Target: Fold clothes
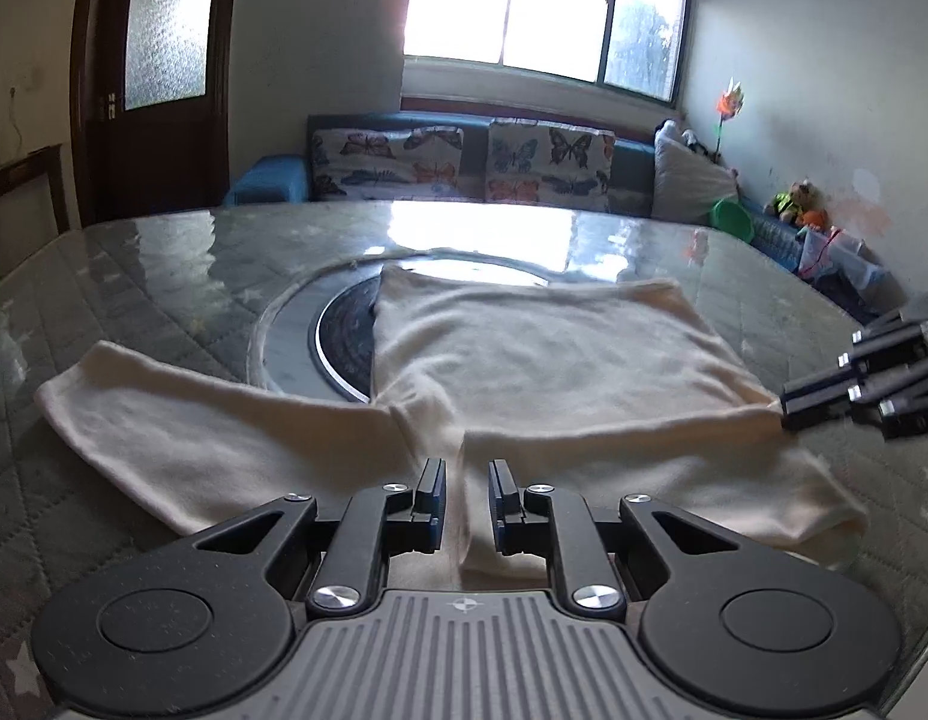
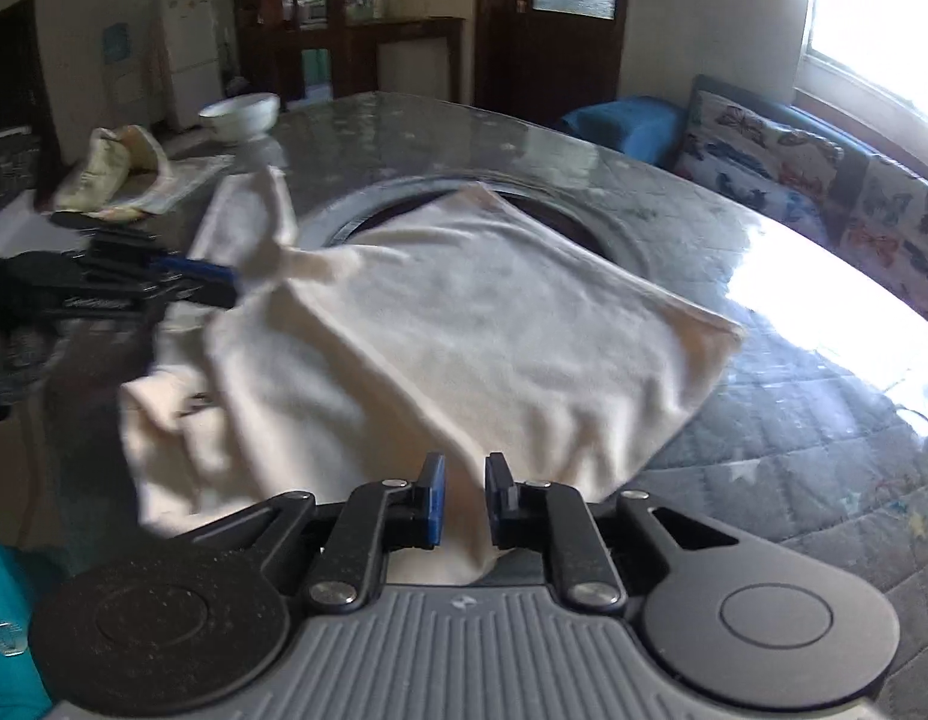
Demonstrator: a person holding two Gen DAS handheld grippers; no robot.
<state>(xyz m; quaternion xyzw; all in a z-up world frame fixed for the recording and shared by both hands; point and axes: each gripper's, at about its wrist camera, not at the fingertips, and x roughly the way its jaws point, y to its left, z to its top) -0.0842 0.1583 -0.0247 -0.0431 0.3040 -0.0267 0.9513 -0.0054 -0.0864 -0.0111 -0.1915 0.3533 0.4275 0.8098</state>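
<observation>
Left gripper (image 1: 466,495) pinches a raised fold of the cream garment (image 1: 523,348), jaws nearly closed on it. Garment lies on the glass table (image 1: 164,264), its far part over the table's round center disc (image 1: 338,336), one sleeve trailing left of the disc. Right gripper (image 2: 465,495) likewise clamps a garment edge, probably a shoulder. White bowl (image 2: 240,114) sits at the table's far left.

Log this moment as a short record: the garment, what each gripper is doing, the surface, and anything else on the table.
garment: cream top, spread flat, one sleeve out to the side
left gripper: closed on a fold of the near edge
right gripper: closed on cloth at the other shoulder
surface: glass-covered table with round inset
also on table: white bowl, crumpled cloth
</observation>
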